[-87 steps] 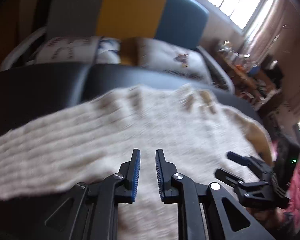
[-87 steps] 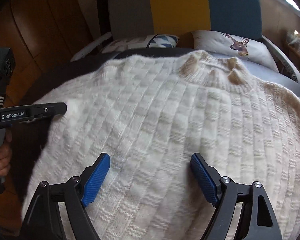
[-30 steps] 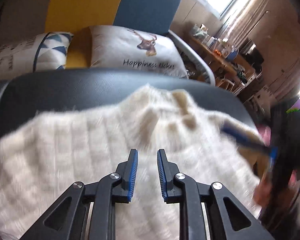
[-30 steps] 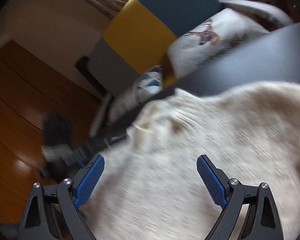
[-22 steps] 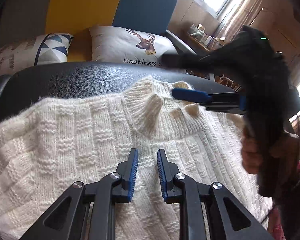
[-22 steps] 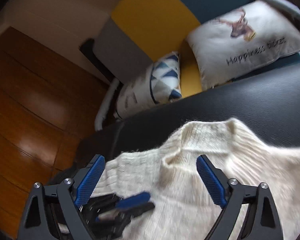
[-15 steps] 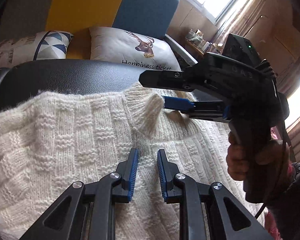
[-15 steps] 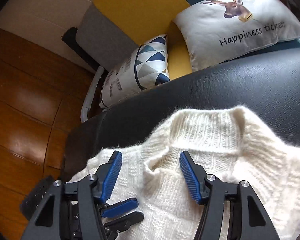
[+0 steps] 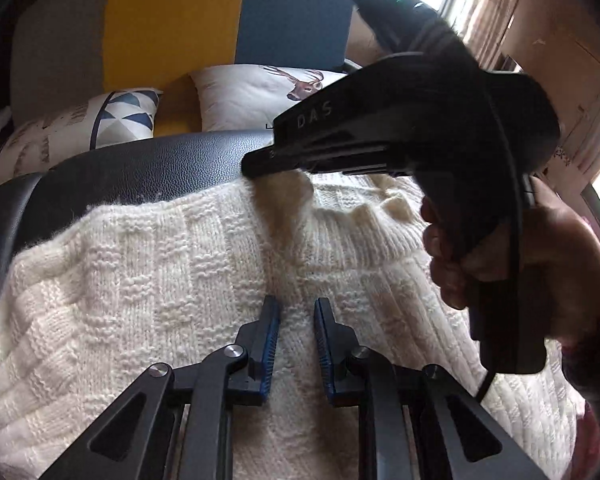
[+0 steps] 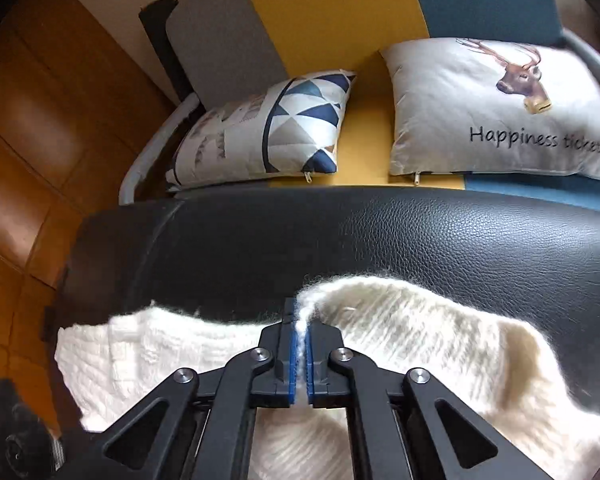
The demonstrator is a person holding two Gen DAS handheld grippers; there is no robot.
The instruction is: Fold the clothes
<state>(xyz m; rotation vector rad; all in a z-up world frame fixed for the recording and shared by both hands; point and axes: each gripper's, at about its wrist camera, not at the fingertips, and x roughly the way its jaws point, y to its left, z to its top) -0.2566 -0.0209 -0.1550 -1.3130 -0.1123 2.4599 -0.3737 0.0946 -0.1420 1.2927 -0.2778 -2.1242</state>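
**Cream sweater spread on black surface; right claw clamped on its collar**

Position: The cream knitted sweater [image 9: 148,280] lies spread, seemingly face up, on the black leather-look surface [image 10: 420,240], its collar [image 9: 340,216] toward the surface's far edge, beyond which sit a deer-print cushion [image 10: 500,112] and a triangle-pattern cushion [image 10: 268,128].

Claws: The right claw [image 10: 299,344] is clenched on the collar's edge; a wisp of cream knit shows between its blue pads [image 10: 290,360]. In the left wrist view the same claw [image 9: 260,164] reaches in over the collar, held by a hand [image 9: 520,256]. The left claw [image 9: 296,340] hovers just short of the collar over the chest panel, its jaws parted by a narrow gap and holding nothing.

Progress: In my judgement, no fold is visible in the portion of the garment in view: the body lies in a single broad layer, with the shoulder line running out to the left of the collar. The sleeves and hem fall outside both views, so their state cannot be confirmed. The collar grip suggests the garment is being positioned or a fold started; most of the folding appears to remain.

Condition: Thick basket-weave knit with a ribbed, rumpled collar and fuzzy fibres at the edges. It looks soft and likely to stretch or drag when pulled from one point.
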